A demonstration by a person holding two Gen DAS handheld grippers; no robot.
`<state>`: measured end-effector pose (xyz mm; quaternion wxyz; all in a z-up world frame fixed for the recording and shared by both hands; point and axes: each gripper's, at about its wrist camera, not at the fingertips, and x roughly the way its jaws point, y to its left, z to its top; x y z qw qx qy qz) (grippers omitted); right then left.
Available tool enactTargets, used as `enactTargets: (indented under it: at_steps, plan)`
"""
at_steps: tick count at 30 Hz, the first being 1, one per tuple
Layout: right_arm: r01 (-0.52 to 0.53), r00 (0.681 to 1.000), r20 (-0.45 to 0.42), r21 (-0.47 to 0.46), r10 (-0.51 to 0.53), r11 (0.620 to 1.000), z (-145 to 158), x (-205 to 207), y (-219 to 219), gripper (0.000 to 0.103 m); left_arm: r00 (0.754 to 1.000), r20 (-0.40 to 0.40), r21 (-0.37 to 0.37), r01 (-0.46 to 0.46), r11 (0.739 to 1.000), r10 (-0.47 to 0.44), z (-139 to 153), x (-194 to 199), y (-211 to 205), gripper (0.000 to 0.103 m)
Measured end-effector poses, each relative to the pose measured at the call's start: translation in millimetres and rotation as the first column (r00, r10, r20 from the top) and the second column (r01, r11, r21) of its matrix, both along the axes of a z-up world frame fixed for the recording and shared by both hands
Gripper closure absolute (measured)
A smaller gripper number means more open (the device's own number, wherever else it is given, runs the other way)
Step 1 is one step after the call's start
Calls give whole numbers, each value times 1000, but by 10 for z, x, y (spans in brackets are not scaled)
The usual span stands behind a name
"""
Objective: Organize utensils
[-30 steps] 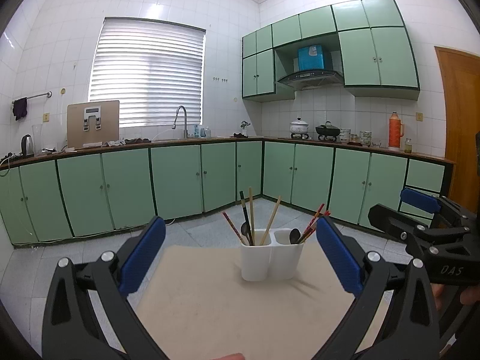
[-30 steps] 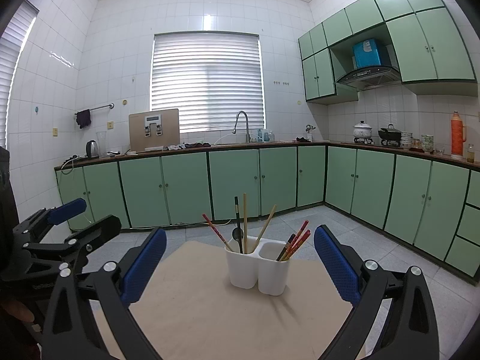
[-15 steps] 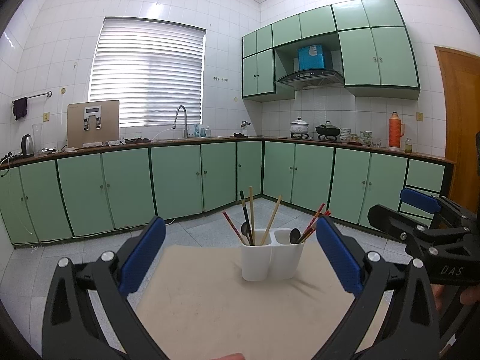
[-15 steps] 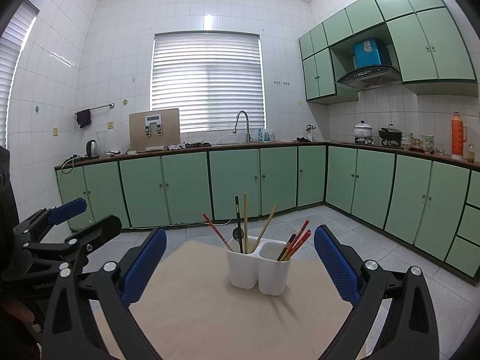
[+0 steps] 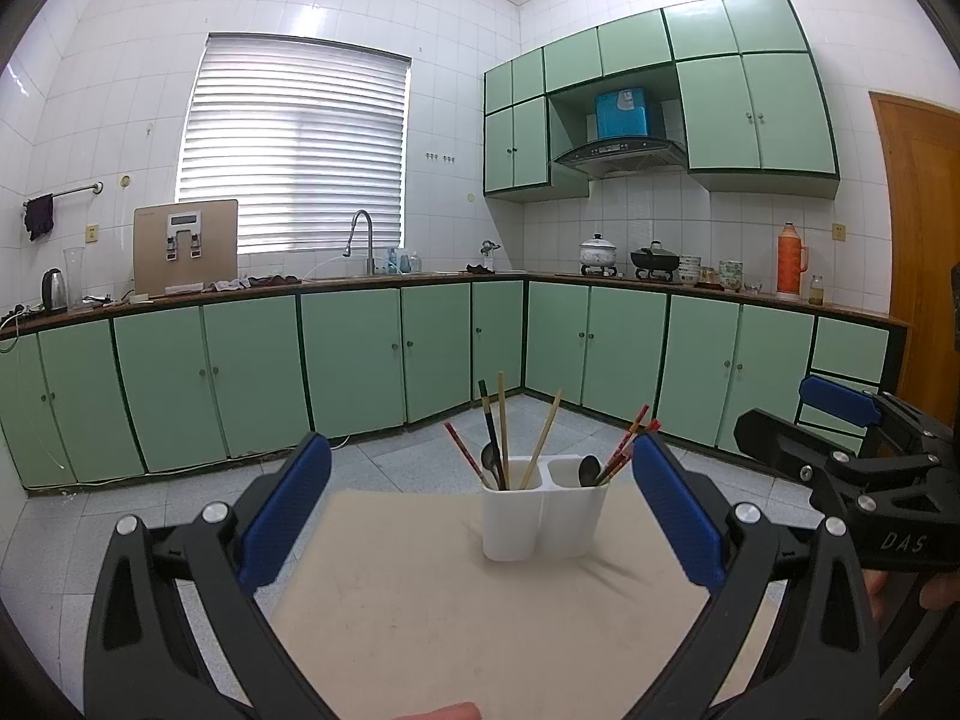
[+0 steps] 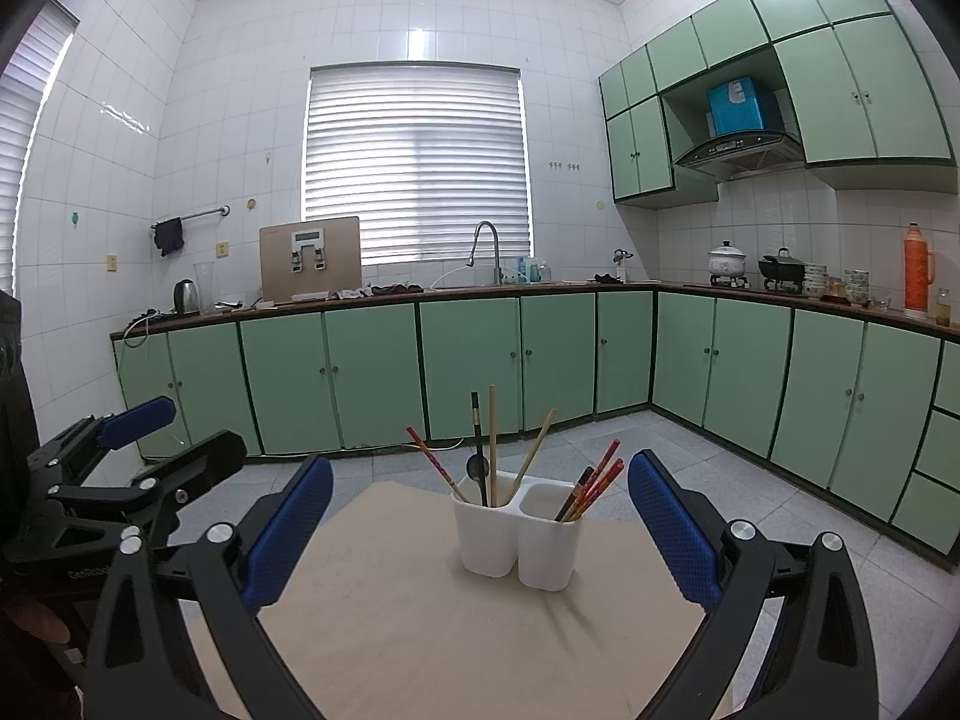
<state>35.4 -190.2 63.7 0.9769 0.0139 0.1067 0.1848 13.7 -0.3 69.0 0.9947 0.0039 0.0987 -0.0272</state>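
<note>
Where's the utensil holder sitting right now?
The white two-cup utensil holder stands upright on the tan table, toward its far edge, framed ahead between the open left gripper and likewise the open right gripper.

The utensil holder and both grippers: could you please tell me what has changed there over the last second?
Nothing has visibly changed. The left gripper and right gripper are both open and empty, short of the white holder, whose chopsticks and spoons stand as before on the table.
</note>
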Motion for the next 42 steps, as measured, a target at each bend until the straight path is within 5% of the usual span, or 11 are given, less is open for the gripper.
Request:
enactTargets:
  at_steps: [42]
  plan:
    - [-3, 1000, -6, 1, 3, 1000, -31, -2, 13, 6, 1000, -10, -4, 5, 1000, -5, -55, 41, -26, 6]
